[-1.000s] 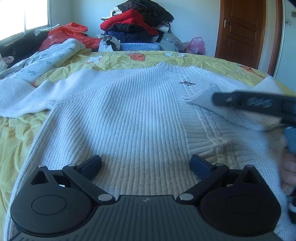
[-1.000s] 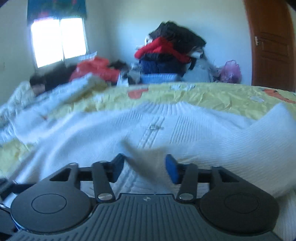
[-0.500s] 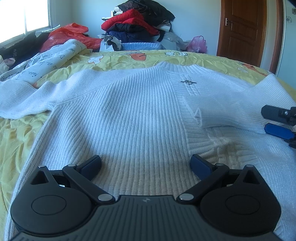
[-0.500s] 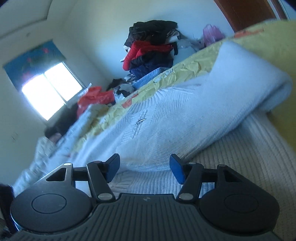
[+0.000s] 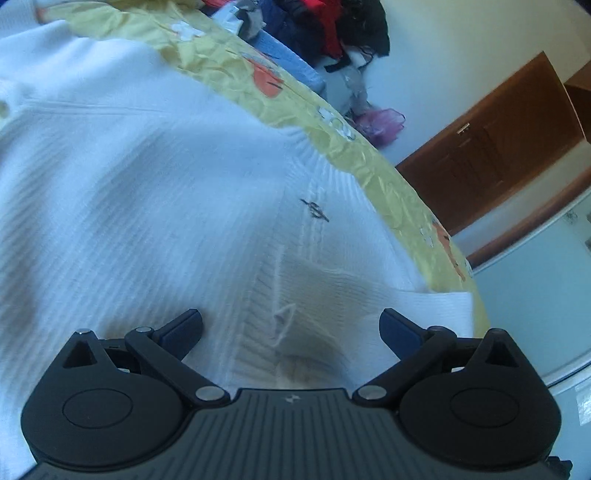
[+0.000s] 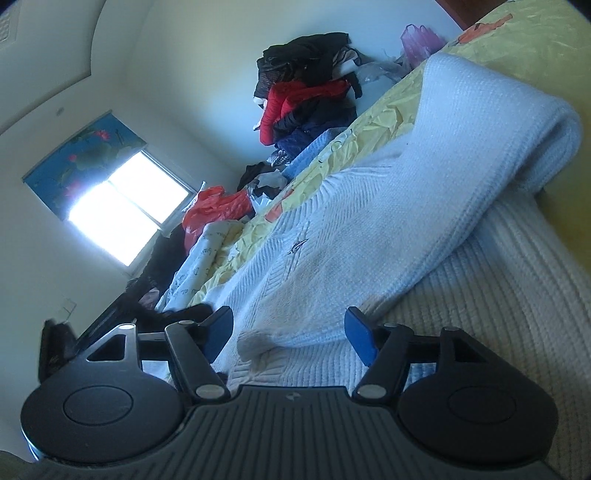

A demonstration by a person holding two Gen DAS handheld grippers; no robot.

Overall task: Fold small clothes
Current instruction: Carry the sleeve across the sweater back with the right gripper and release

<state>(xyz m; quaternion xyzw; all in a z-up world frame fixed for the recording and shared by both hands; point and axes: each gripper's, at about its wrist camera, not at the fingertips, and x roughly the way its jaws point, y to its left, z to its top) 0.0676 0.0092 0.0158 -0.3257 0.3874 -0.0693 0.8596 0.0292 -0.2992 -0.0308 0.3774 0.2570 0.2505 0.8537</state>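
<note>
Spreading across most of the left wrist view, a white ribbed sweater [image 5: 155,206] is seen laid flat on a yellow printed bedspread [image 5: 373,158], with a small dark emblem [image 5: 314,210] on its chest. The left gripper [image 5: 291,326] is held over the lower part of the garment, its blue pads [image 5: 183,326] set wide apart with only knit fabric seen beyond the gap; nothing is clamped, and whether the pads touch the cloth cannot be told. The end of a folded-over sleeve [image 5: 417,306] is seen just past the right-hand pad. Beyond the bed, a pile of clothes [image 5: 332,26] and a brown door [image 5: 491,147] are visible. In the right wrist view, strongly tilted, the same sweater [image 6: 325,236] is seen on the bedspread [image 6: 391,110], its sleeve [image 6: 480,147] doubled back across the body so that a thick fold lies at the right. The right gripper [image 6: 290,334] is placed at the end of that sleeve, whose cuff lies loose between the blue pads [image 6: 358,338]; the jaws have just been opening and are now apart, with no pad pressed on the cloth. A bright window [image 6: 122,206], a red bag [image 6: 218,210] and the clothes pile [image 6: 310,88] are seen behind.
</note>
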